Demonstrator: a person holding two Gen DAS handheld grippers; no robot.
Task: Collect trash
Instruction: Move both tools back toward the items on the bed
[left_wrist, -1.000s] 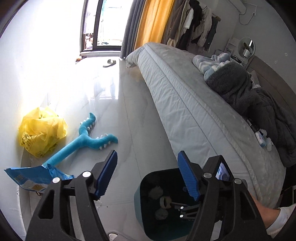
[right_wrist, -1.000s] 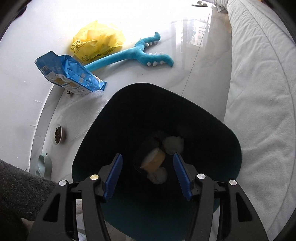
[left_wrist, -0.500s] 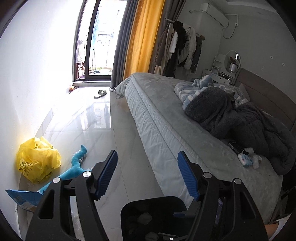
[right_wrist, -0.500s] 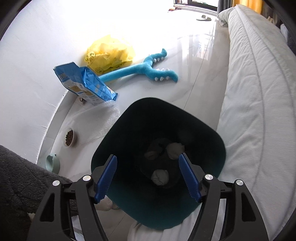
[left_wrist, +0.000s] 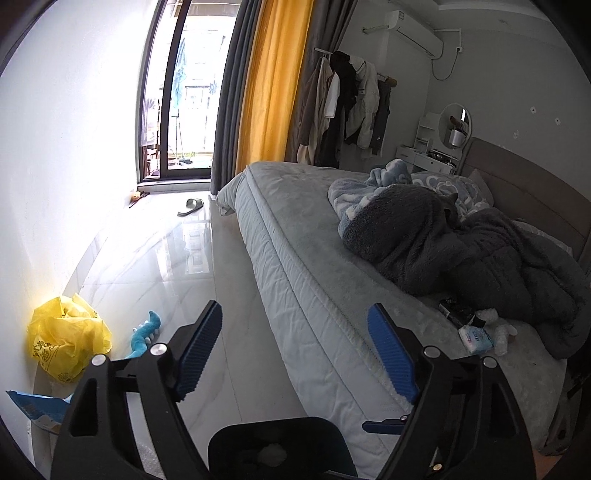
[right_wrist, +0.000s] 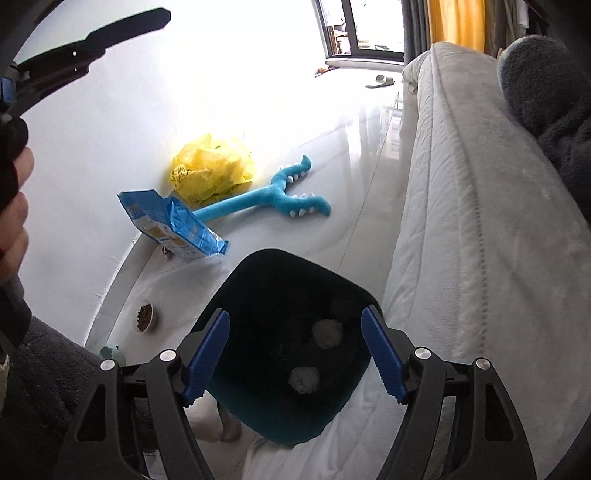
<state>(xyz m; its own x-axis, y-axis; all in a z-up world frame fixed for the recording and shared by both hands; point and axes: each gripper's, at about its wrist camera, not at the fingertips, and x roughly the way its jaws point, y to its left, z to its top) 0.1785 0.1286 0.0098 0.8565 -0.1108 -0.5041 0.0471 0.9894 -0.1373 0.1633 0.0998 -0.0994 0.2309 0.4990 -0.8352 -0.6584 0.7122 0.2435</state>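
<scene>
The right gripper (right_wrist: 295, 354) is hanging over the dark bin (right_wrist: 258, 417), its blue jaws spreading apart with nothing pressed between them; straight below, inside the bin, two pale crumpled wads (right_wrist: 327, 333) are lying on the bottom (a third, darker lump beside them is too dim to name). The left gripper (left_wrist: 295, 354) is pointing across the bed (left_wrist: 295, 236), its jaws also widening and gripping nothing, with the bin's rim showing just under them. Well beyond its right jaw, near the grey blanket (left_wrist: 480, 251), a small blue-and-white packet (left_wrist: 475, 338) and some whitish scraps are lying on the mattress. On the floor by the wall are sitting a yellow bag (right_wrist: 212, 173), a blue pouch (right_wrist: 173, 225) and a blue plush toy (right_wrist: 273, 195).
</scene>
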